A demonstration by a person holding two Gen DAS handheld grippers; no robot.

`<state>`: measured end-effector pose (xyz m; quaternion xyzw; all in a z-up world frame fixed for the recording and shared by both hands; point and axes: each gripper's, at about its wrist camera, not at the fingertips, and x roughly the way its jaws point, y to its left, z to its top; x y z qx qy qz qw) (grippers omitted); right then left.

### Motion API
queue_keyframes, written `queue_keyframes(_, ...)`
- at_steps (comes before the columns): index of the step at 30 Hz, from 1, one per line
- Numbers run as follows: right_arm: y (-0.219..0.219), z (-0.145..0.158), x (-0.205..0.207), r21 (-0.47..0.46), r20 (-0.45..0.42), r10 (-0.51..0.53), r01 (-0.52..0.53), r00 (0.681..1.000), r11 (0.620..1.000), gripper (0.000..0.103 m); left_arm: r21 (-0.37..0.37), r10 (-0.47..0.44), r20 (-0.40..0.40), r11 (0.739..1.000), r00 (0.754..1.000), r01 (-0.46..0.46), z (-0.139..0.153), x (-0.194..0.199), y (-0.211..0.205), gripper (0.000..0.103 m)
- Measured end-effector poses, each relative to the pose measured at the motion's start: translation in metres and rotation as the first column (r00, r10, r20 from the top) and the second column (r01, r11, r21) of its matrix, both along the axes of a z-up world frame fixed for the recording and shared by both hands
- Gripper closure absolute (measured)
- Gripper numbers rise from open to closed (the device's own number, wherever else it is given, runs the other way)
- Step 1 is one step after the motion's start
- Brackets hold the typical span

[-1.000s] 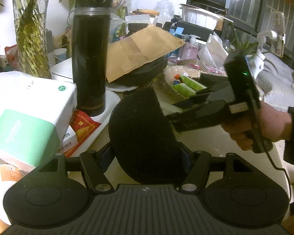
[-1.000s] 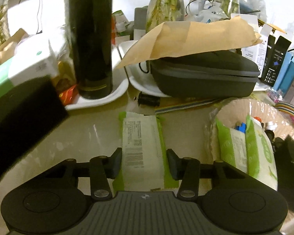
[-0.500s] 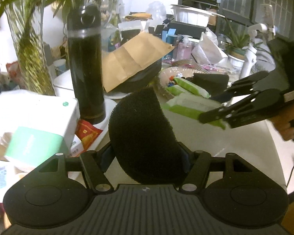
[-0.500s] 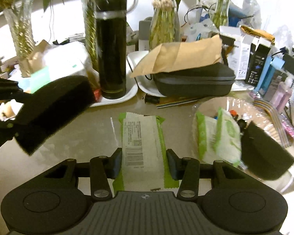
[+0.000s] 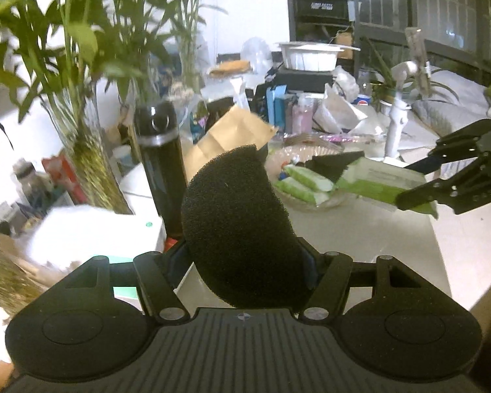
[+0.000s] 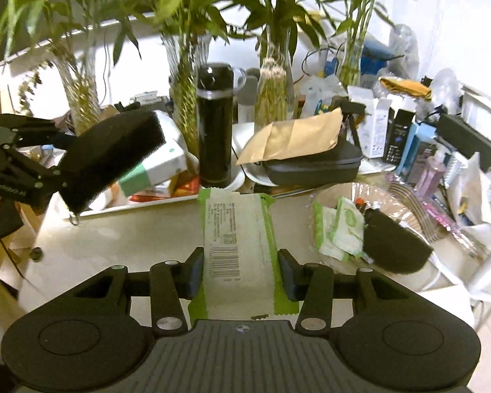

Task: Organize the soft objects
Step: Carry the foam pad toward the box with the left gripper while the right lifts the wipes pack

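My left gripper is shut on a black foam sponge and holds it high above the table; the sponge also shows in the right wrist view. My right gripper is shut on a green and white tissue pack, held above the tabletop; the pack also shows in the left wrist view. A clear round basket at the right holds more green tissue packs and another black sponge.
A tall black flask stands on a white tray at the back. A dark case under a brown envelope, vases with bamboo, boxes and bottles crowd the back. A white and green tissue box lies left.
Both grippers have risen and drawn back from the table with their loads. The view now takes in more of the plants and clutter. The grips have not changed.
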<state>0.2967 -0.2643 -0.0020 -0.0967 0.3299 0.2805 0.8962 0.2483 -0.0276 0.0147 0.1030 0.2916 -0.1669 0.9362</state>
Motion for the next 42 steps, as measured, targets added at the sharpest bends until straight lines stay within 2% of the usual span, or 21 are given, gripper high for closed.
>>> queue_keyframes(6,-0.016,0.033,-0.039,0.039,0.018,-0.023,0.022,1.000,0.999,0.053,-0.012,-0.001,0.026,1.000,1.000,0.001,0.033,-0.033,0.000,0.038)
queue_keyframes(13,-0.030,0.071,-0.079,0.078,0.038,-0.058,0.055,0.998,0.995,0.053,-0.033,0.043,0.046,0.999,0.998,-0.042,0.068,-0.066,0.000,0.038)
queue_keyframes(18,-0.034,0.086,-0.109,0.076,0.057,-0.074,0.069,0.996,0.995,0.053,-0.038,0.060,0.048,0.998,0.997,-0.058,0.086,-0.093,-0.002,0.038)
queue_keyframes(23,-0.040,0.097,-0.134,0.115,0.056,-0.071,0.065,0.996,0.991,0.053,-0.026,0.036,0.059,0.999,0.998,-0.035,0.098,-0.123,-0.006,0.038)
queue_keyframes(30,-0.046,0.106,-0.160,0.134,0.069,-0.051,0.042,0.996,0.990,0.053,-0.023,-0.018,0.038,1.000,0.999,0.019,0.101,-0.163,-0.012,0.038)
queue_keyframes(42,-0.049,0.105,-0.190,0.133,0.062,-0.022,0.013,0.998,0.991,0.053,-0.039,-0.094,-0.077,0.995,0.993,0.091,0.071,-0.207,-0.021,0.038)
